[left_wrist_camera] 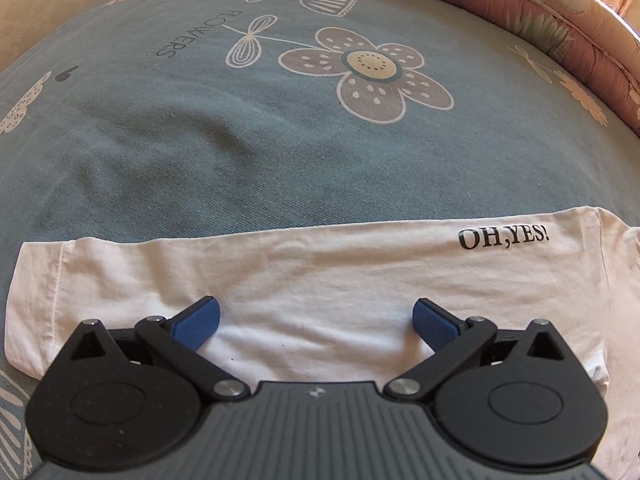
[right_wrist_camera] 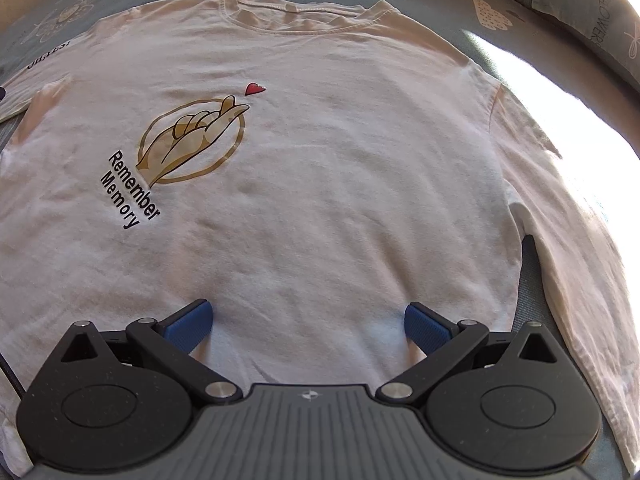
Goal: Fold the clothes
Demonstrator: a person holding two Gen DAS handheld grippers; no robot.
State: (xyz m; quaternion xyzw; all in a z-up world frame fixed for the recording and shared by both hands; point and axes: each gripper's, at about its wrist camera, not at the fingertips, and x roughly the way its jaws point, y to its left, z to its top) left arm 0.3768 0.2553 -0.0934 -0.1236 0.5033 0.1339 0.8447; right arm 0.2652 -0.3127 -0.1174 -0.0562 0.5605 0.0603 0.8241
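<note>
White T-shirt (right_wrist_camera: 320, 168) lying face up and spread flat on the blue flowered bedsheet (left_wrist_camera: 200, 152) — collar (right_wrist_camera: 296, 12) at the far end, hand-and-heart print (right_wrist_camera: 192, 140) toward one side of the chest. Right gripper (right_wrist_camera: 308, 326) hovering over the lower front of the shirt, blue pads (right_wrist_camera: 188, 326) spread wide, pinching nothing. Left gripper (left_wrist_camera: 316, 326) hovering over one sleeve (left_wrist_camera: 280, 272) — the one lettered "OH,YES!" (left_wrist_camera: 504, 238) — likewise spread wide and holding nothing; whether either gripper is touching the cloth, not possible to tell. The other sleeve (right_wrist_camera: 568, 240) lying stretched out along the sunlit side of the bed.

Step in hand, as judged from the flat, unfolded cloth: the very start of folding, with no crease made yet and both grippers positioning for a first grasp.

Next move probably calling for: lowering each gripper to an edge — the sleeve end for the left, the hem or side seam for the right — closing on a single thin layer without bunching, then carrying that side inward across the chest while keeping the rest of the shirt lying smooth.
</note>
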